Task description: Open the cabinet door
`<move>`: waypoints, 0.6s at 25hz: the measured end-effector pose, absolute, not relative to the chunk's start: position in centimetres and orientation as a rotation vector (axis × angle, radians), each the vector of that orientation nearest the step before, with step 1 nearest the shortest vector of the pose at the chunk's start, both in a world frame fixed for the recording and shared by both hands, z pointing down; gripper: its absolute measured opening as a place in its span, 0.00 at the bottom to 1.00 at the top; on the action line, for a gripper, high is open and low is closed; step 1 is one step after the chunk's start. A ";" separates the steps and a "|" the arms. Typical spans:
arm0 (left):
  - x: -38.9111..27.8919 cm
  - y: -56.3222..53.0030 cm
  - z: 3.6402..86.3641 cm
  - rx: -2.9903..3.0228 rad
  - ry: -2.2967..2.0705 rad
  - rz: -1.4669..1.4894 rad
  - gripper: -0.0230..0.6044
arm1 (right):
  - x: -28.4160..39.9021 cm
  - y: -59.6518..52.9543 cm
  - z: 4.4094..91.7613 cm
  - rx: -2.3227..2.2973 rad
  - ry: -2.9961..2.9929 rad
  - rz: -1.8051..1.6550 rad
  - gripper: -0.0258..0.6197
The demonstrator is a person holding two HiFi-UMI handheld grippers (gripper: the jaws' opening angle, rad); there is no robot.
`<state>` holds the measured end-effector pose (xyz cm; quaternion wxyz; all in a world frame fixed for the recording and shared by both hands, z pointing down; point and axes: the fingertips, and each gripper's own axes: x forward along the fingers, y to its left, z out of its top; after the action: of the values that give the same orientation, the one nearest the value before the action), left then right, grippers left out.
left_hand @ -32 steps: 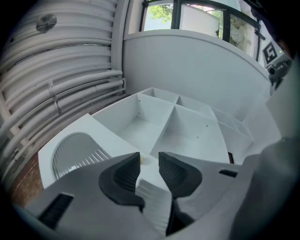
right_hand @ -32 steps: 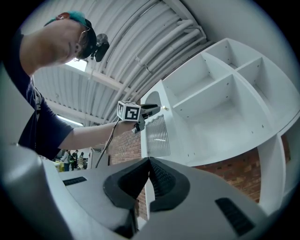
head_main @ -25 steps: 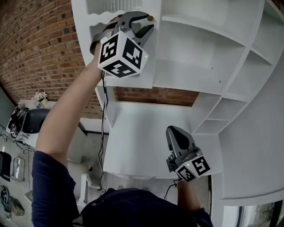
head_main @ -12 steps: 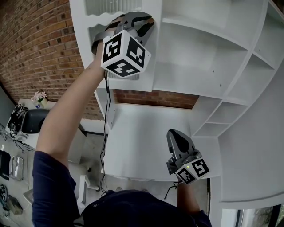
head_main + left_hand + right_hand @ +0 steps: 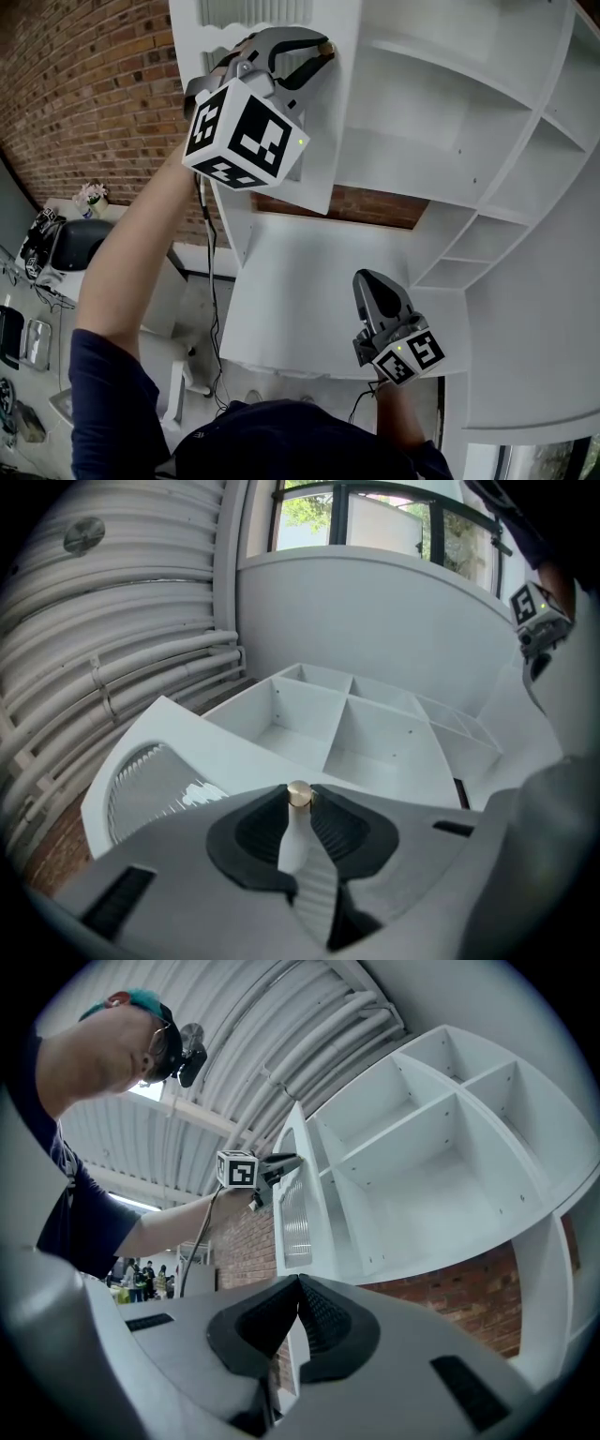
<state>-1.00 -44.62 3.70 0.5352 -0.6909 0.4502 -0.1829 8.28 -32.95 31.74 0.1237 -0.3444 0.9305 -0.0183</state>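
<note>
My left gripper (image 5: 317,49) is up at the far left. Its jaws have just been closing and are now pinched on the brass-tipped knob (image 5: 299,795) of the cabinet door (image 5: 328,150). The door stands at an angle, partly out from the white shelf unit (image 5: 450,131), with a slatted panel (image 5: 253,9) in its upper part. My right gripper (image 5: 367,281) sits lower, nearer and to the right, jaws pressed together with nothing between them. Its cube and the left gripper's cube (image 5: 239,136) carry black-and-white square markers. A brick wall (image 5: 84,94) lies to the left.
</note>
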 end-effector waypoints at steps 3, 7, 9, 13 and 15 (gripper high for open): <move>-1.7 -41.4 3.6 -1.666 1.004 -0.415 0.16 | 7.2 -32.5 31.6 -0.966 2.740 -0.061 0.07; -3.1 -37.3 3.3 -1.643 0.945 -0.429 0.16 | 5.7 -31.7 31.0 -0.906 2.767 -0.056 0.07; -4.7 -35.2 3.3 -1.631 0.931 -0.443 0.16 | 4.4 -31.1 30.9 -0.877 2.780 -0.051 0.07; -9.2 -31.4 3.6 -1.638 0.935 -0.444 0.16 | 1.6 -30.3 30.8 -0.813 2.813 -0.055 0.07; -12.0 -29.9 3.7 -1.654 0.968 -0.437 0.16 | 0.1 -30.0 30.8 -0.770 2.834 -0.056 0.07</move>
<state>-11.95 -29.92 3.67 0.5546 -0.7001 0.4098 -0.1852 0.09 -30.02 30.84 0.1019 -0.2609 0.9598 -0.0190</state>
